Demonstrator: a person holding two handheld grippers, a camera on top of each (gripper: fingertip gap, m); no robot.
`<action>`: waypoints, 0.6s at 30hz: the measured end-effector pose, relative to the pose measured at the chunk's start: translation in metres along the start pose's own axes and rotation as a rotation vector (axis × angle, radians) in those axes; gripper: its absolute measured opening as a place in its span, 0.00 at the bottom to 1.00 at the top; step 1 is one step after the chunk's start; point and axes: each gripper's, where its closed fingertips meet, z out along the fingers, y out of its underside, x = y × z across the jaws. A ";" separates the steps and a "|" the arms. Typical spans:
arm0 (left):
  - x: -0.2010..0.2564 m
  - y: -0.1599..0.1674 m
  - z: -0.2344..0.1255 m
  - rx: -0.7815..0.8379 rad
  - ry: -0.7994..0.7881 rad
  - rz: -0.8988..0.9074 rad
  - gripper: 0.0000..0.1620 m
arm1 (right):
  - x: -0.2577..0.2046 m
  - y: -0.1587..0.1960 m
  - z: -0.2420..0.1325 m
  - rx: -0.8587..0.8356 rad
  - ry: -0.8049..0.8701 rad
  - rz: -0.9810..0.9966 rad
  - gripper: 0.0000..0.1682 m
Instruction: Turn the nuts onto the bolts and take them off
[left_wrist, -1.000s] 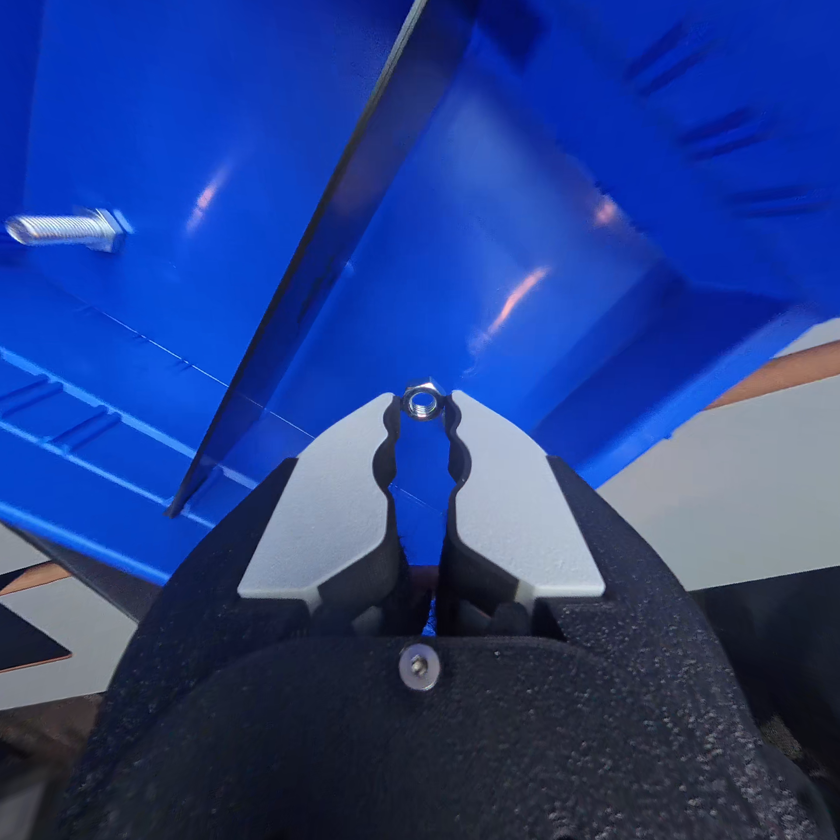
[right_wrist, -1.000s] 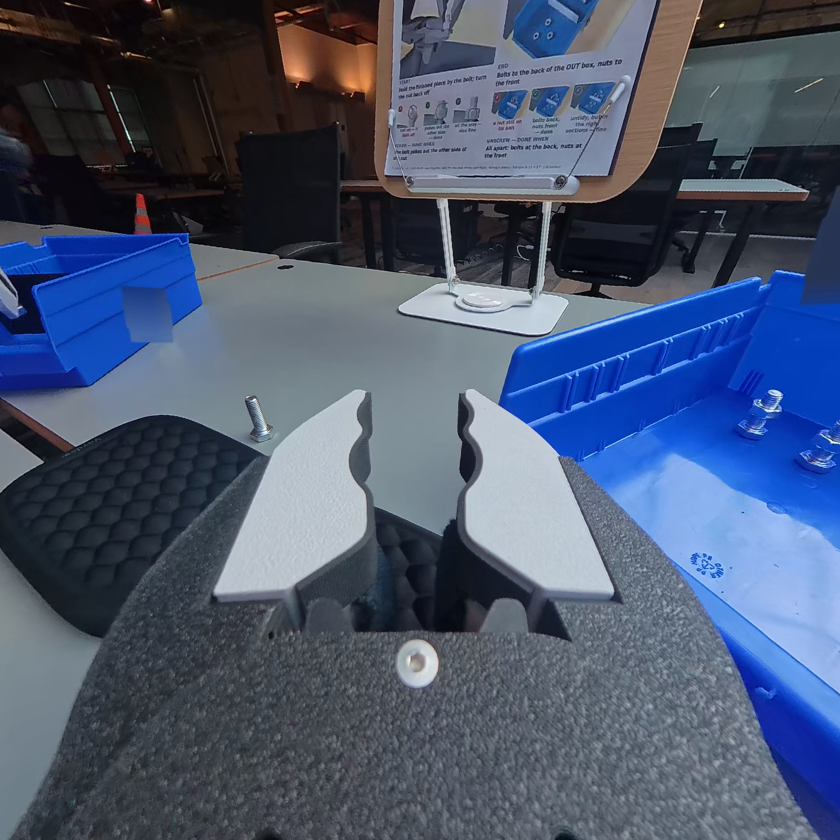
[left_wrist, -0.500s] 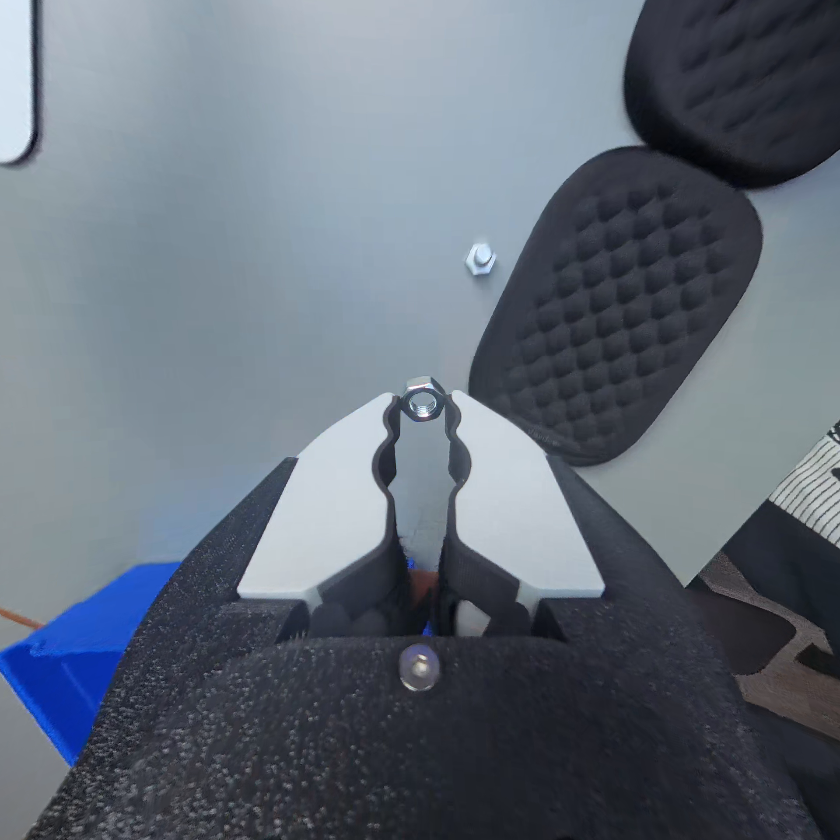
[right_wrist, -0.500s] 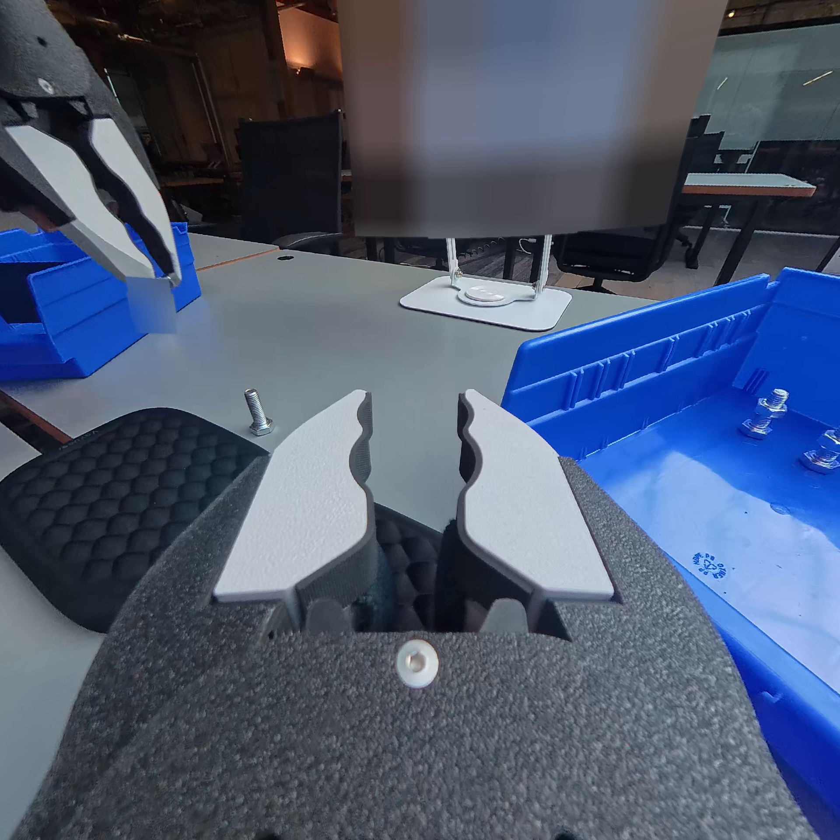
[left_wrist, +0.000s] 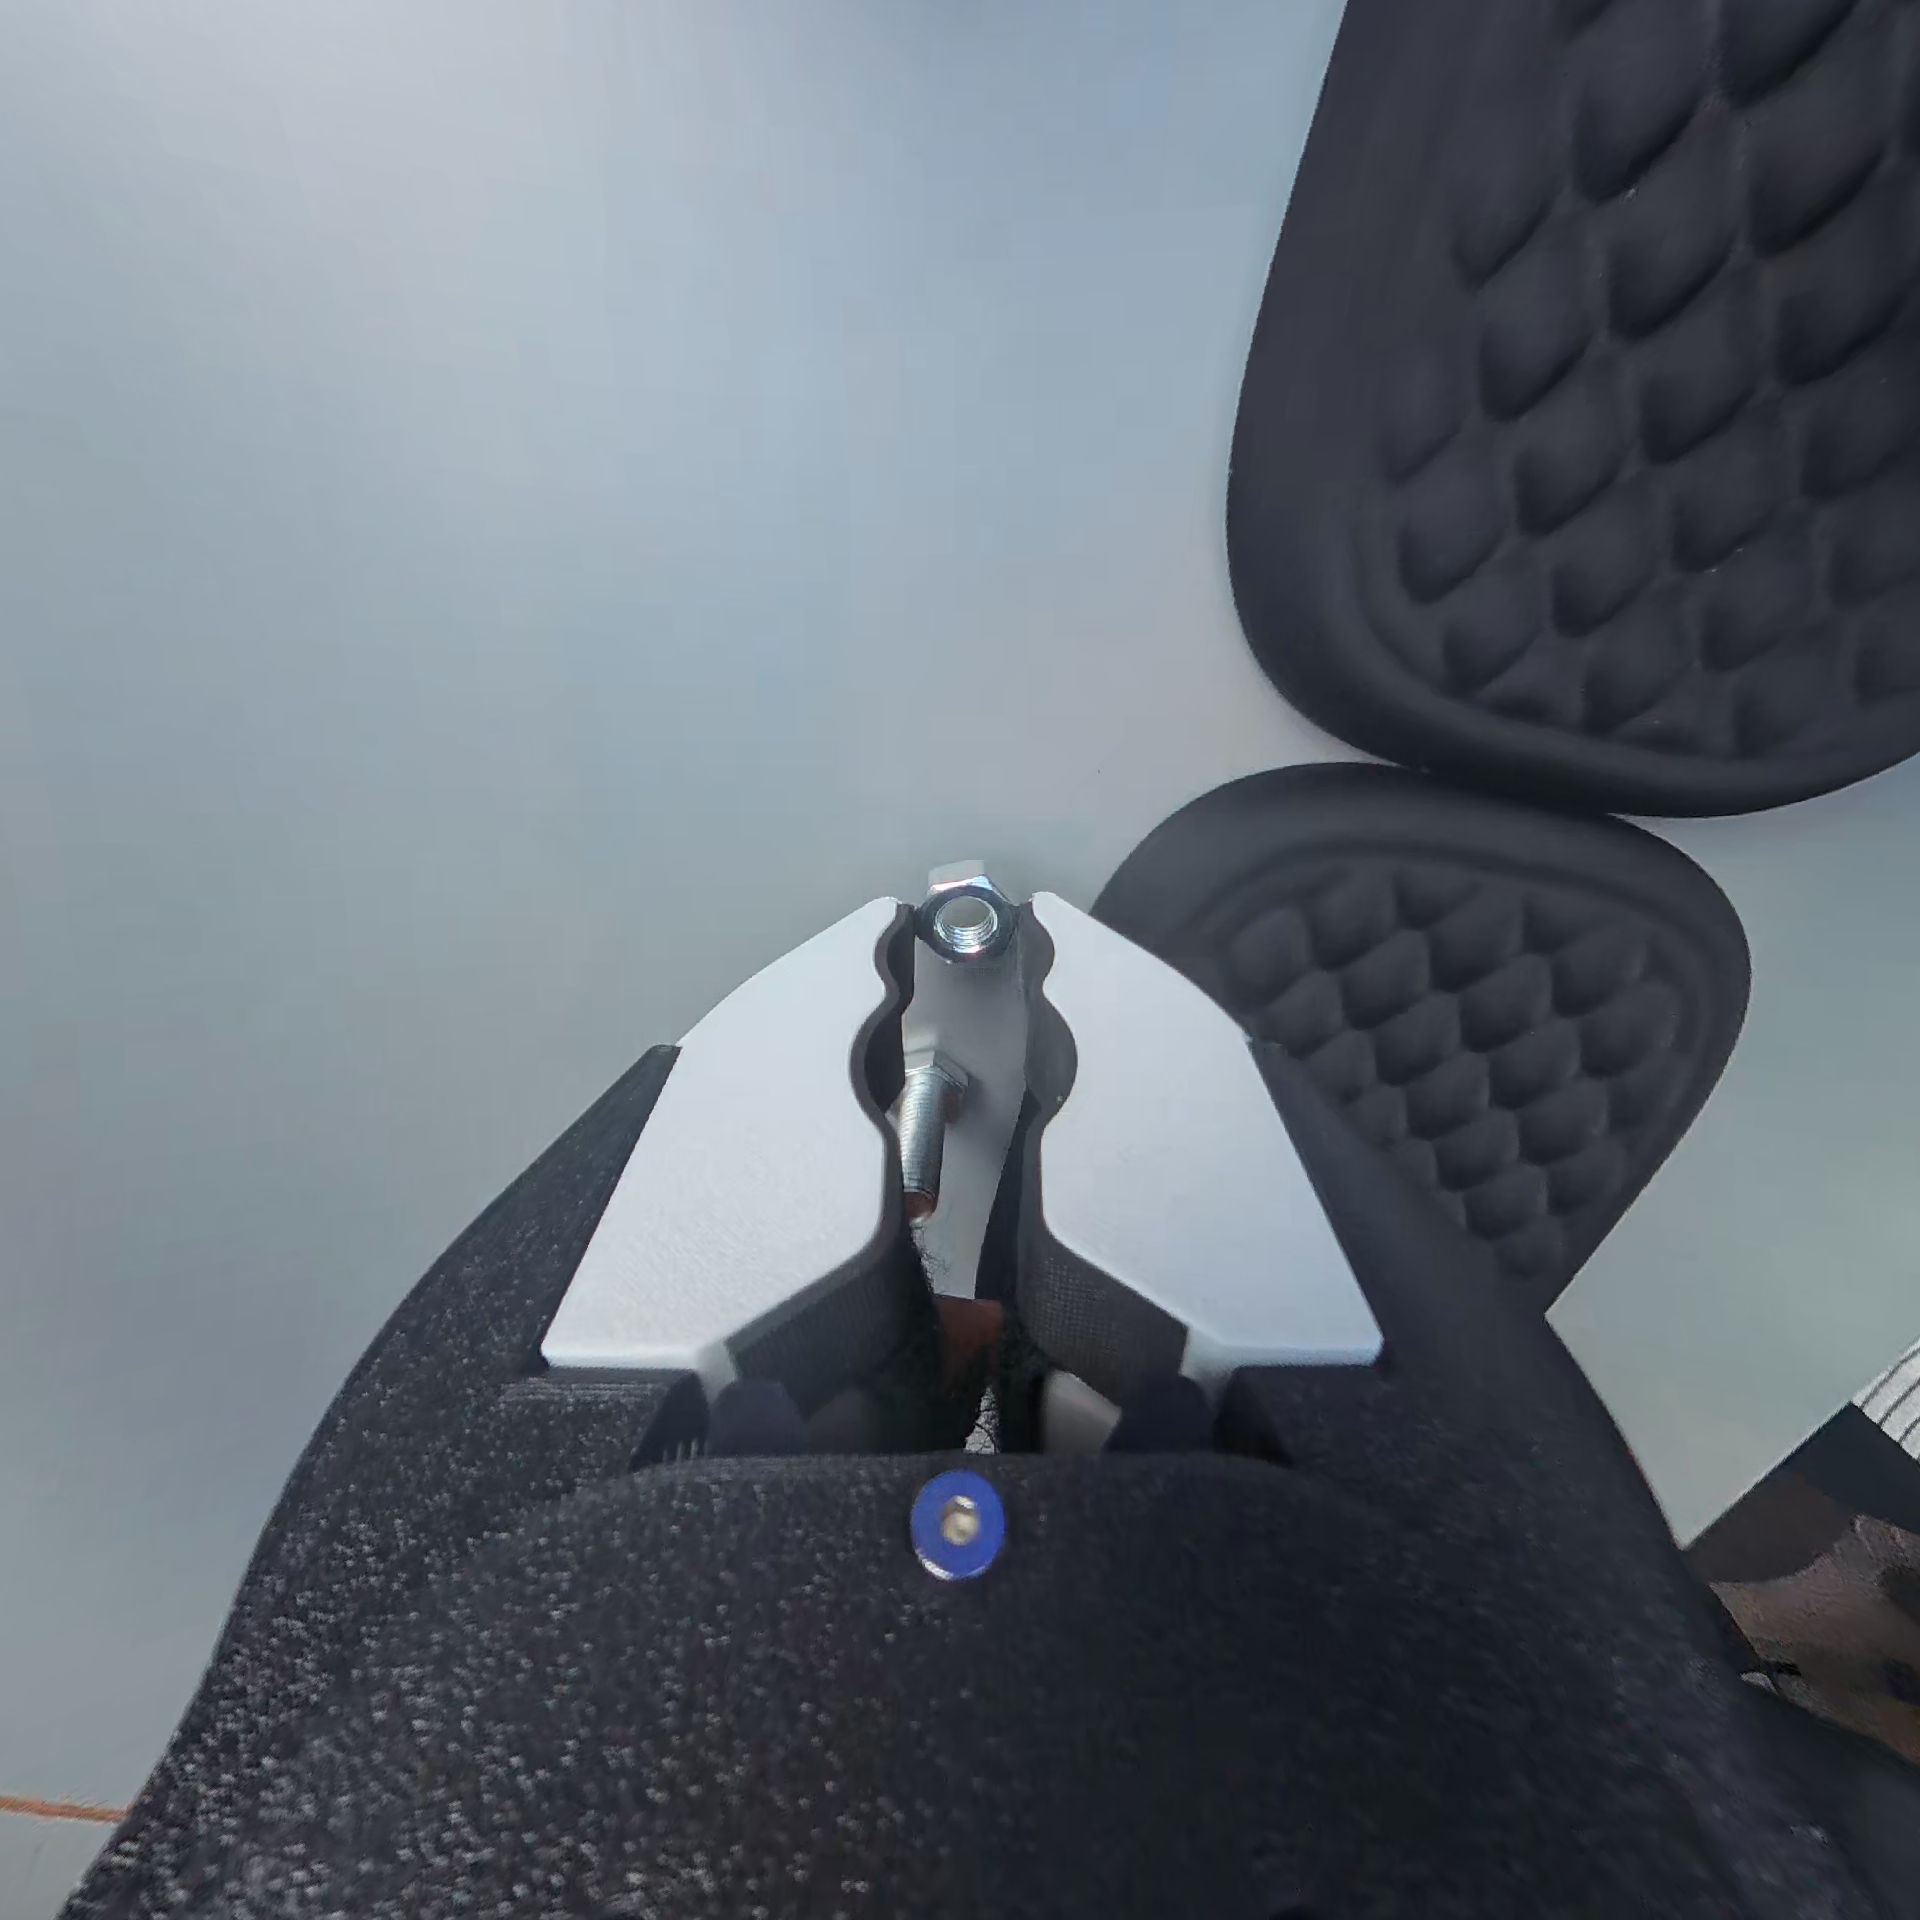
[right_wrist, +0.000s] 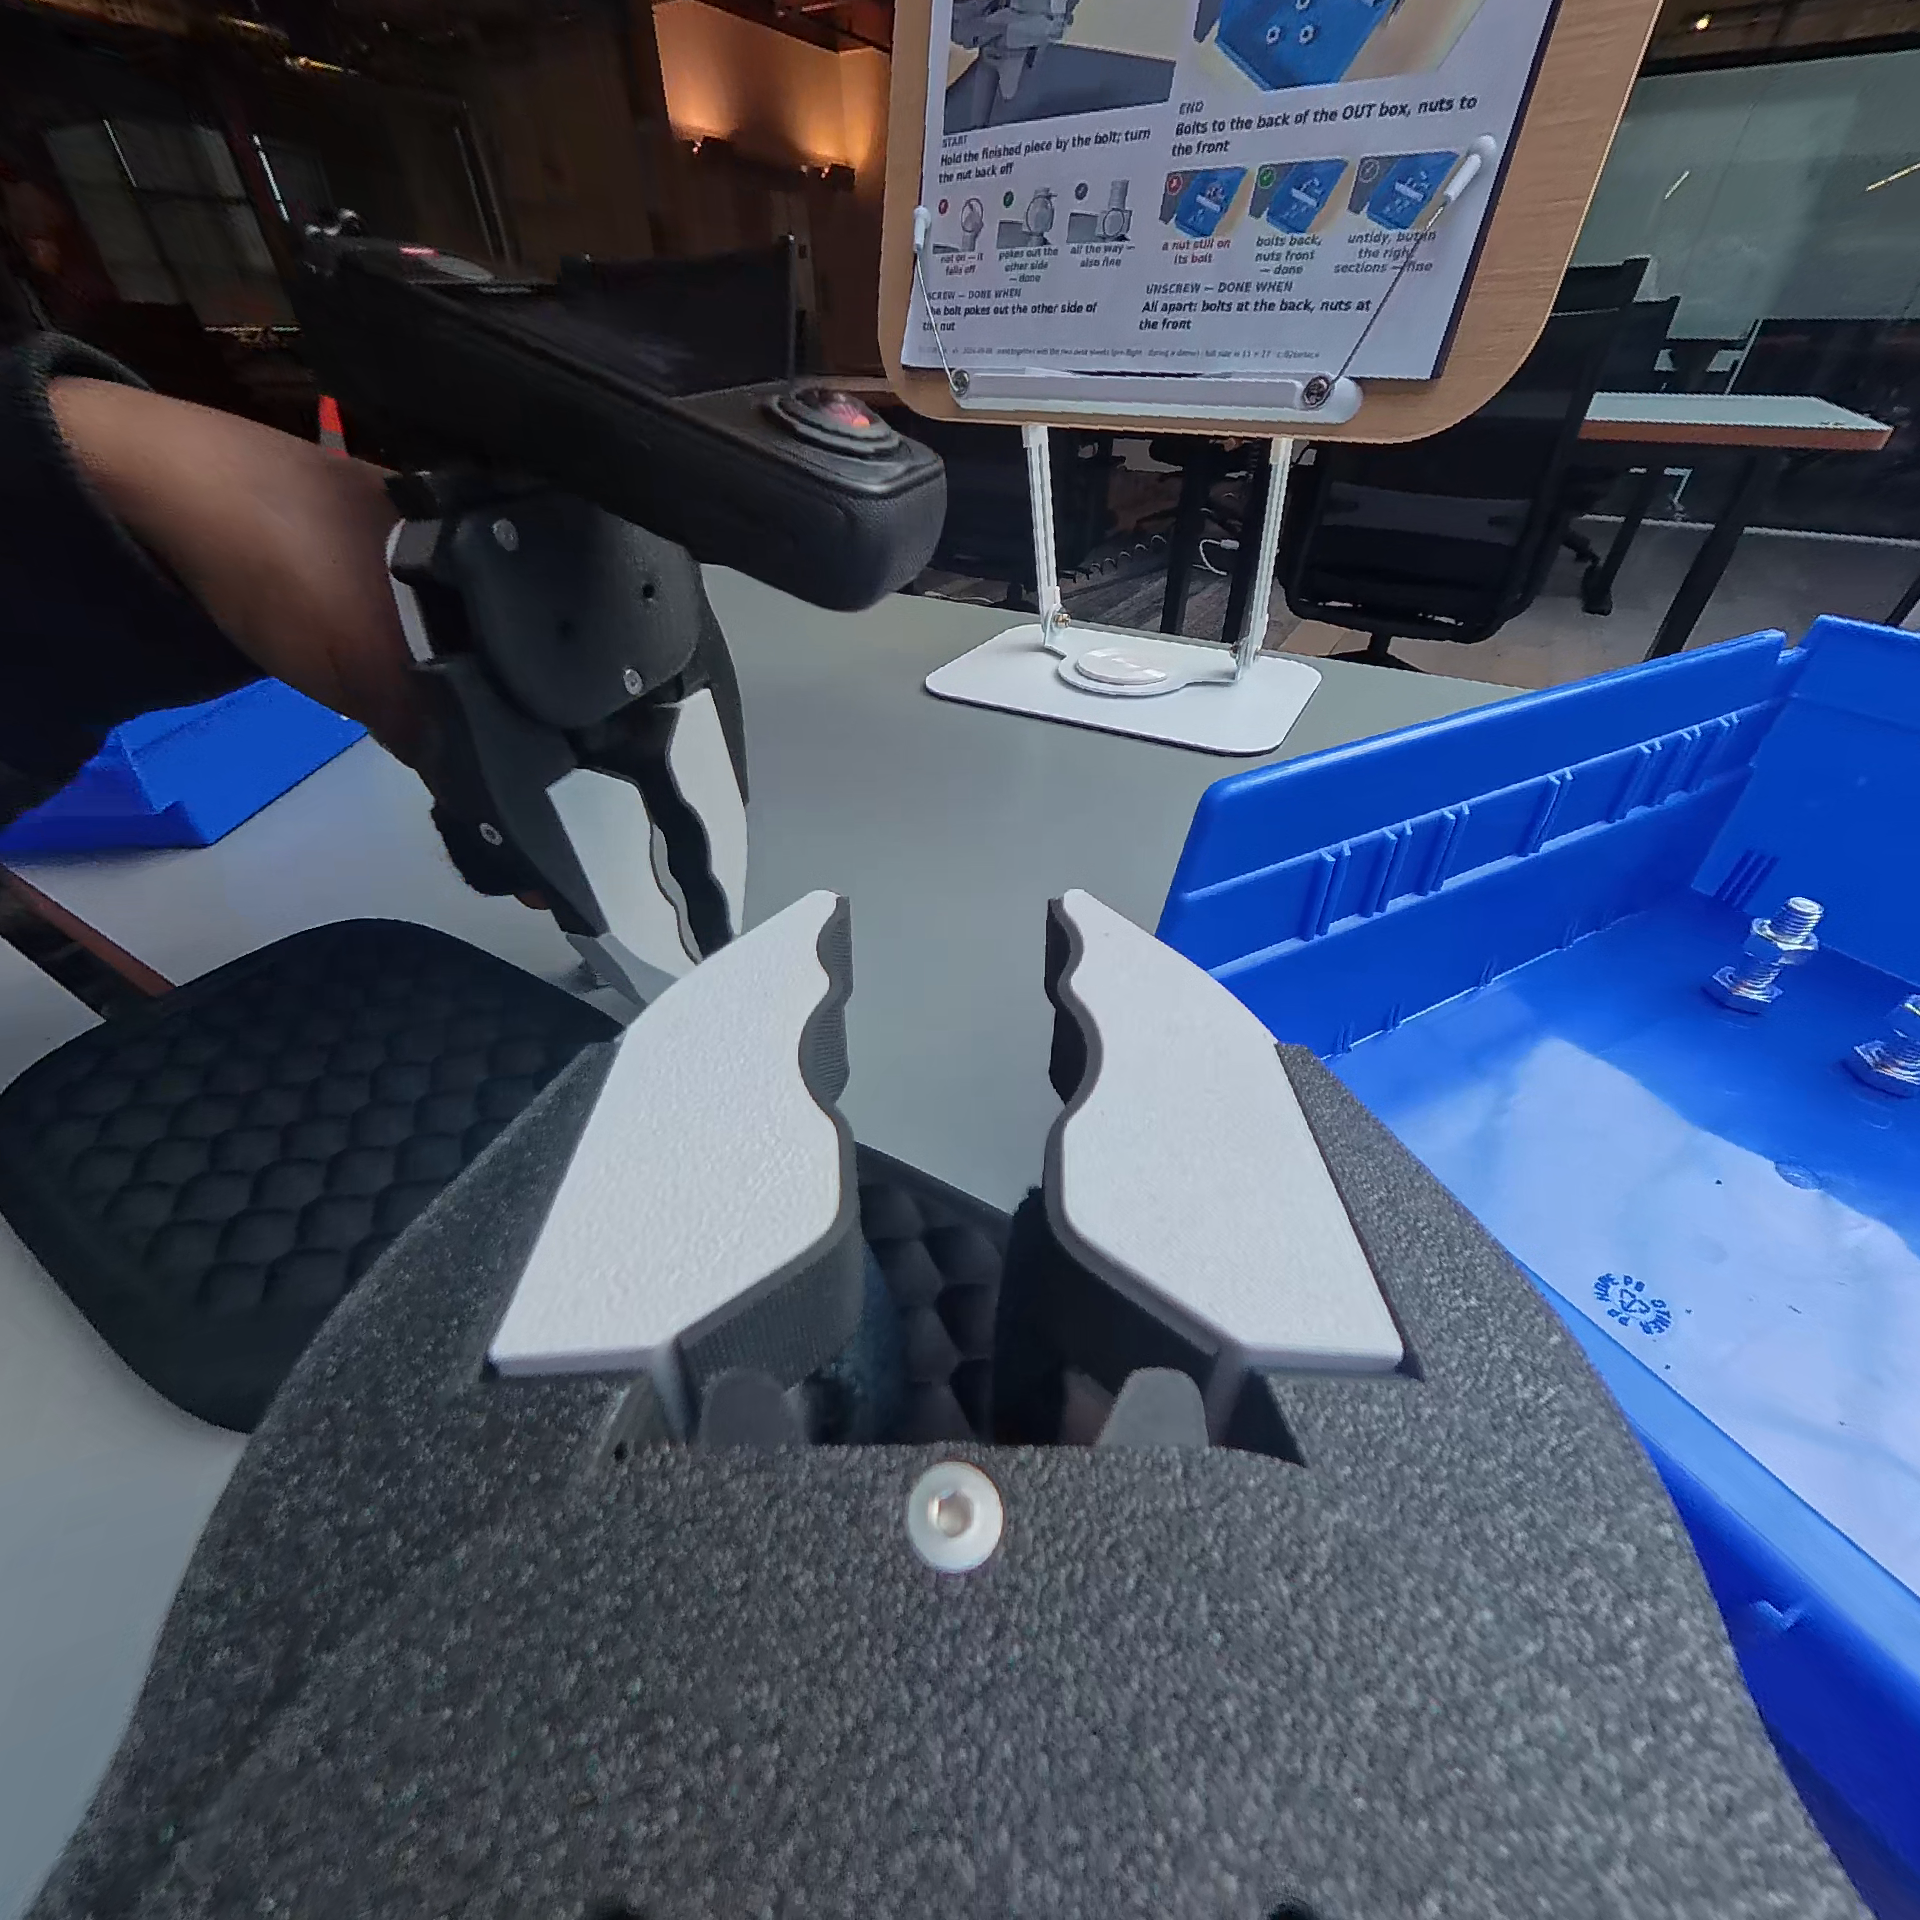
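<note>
My left gripper (left_wrist: 966, 902) is shut on a silver hex nut (left_wrist: 966, 928) held at its fingertips, threaded hole facing the camera. It points down at the grey table, just over a silver bolt (left_wrist: 925, 1143) that stands head-down and shows through the gap between the fingers. In the right wrist view the left gripper (right_wrist: 665, 935) hangs over the table beside the black pad, held by a person's hand; the bolt is hidden there. My right gripper (right_wrist: 945, 904) is open and empty, low over the table.
Two black dimpled pads (left_wrist: 1621, 395) (left_wrist: 1455, 1039) lie right of the bolt. A blue bin (right_wrist: 1455, 790) at the right holds bolts with nuts on them (right_wrist: 1766, 961). A stand with an instruction sheet (right_wrist: 1195, 208) is at the back, another blue bin (right_wrist: 187, 758) far left. My hands' fingertips stand some 15 centimeters from each other.
My left gripper carried the nut out of the left blue bin, across the table, and down over the standing bolt. The right gripper has stayed open and still.
</note>
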 end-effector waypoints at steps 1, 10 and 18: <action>0.000 0.000 0.003 -0.005 0.001 -0.001 0.12 | 0.000 0.000 0.000 0.000 0.000 0.000 0.21; 0.000 0.000 0.010 -0.029 0.009 0.001 0.12 | 0.000 0.000 0.001 -0.002 0.001 0.000 0.21; -0.001 -0.009 -0.005 0.094 -0.018 -0.023 0.27 | 0.001 -0.001 0.000 0.006 -0.002 0.012 0.21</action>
